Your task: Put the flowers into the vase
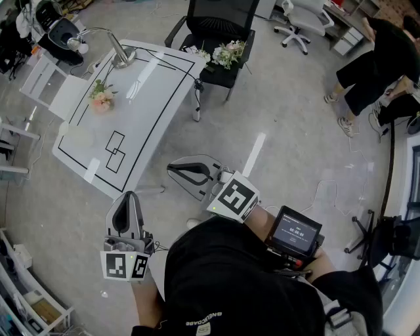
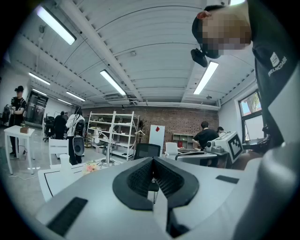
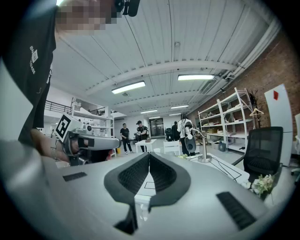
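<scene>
The pink flowers [image 1: 102, 96] sit on the far left part of the white table [image 1: 154, 98], close to the foot of the desk lamp [image 1: 122, 56]. From where I stand I cannot tell whether they lie flat or stand up. A second bunch, the white flowers [image 1: 230, 54], rests on the seat of the black chair [image 1: 222, 18] just past the table's far end. A pale round thing nearer me by the table's left edge looks like the vase [image 1: 79, 136], standing apart from the pink flowers, though it is too faint to be sure. Both of my tools are off the table, held in front of me above the grey floor [image 1: 289, 125] and well away from either bunch. My left gripper [image 1: 129, 195] points toward the table's near corner with its jaws pressed together on nothing. My right gripper [image 1: 170, 168] is also closed and empty, its ribbed pads meeting with only the room showing past them. Another person [image 1: 377, 56] stands off to the far right.
</scene>
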Demonstrator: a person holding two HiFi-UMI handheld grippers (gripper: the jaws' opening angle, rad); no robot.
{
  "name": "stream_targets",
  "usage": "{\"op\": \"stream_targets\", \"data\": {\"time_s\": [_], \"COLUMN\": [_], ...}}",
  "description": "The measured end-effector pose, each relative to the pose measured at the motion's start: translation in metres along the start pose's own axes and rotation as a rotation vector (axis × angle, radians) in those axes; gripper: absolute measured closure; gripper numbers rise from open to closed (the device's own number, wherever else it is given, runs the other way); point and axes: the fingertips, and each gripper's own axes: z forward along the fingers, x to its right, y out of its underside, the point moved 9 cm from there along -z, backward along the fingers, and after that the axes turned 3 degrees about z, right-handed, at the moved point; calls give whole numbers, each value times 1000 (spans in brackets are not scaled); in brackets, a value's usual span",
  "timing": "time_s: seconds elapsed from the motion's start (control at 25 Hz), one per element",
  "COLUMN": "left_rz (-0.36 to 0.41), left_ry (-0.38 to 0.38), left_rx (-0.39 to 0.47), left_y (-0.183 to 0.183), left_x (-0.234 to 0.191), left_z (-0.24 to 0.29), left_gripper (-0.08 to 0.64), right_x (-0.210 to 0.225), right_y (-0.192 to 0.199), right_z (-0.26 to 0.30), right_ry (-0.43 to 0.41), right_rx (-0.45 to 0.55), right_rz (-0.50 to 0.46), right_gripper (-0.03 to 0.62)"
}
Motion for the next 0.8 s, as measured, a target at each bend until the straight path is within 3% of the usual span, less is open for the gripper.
{"op": "stream_targets", "data": {"time_s": [0.44, 0.8], "left_rz": [-41, 28], "left_ry": [50, 54], "left_rx": [-3, -2], "left_y": [-1, 8], "left_x": [-6, -7], "left_z": [-7, 5], "left_gripper": [557, 557], "right_x": [-13, -2], "right_y": [-11, -6], "right_z": [3, 8], "right_ry": [-11, -1], "right_rx": [17, 44], "right_rz": [-16, 17], "right_gripper": [580, 580]}}
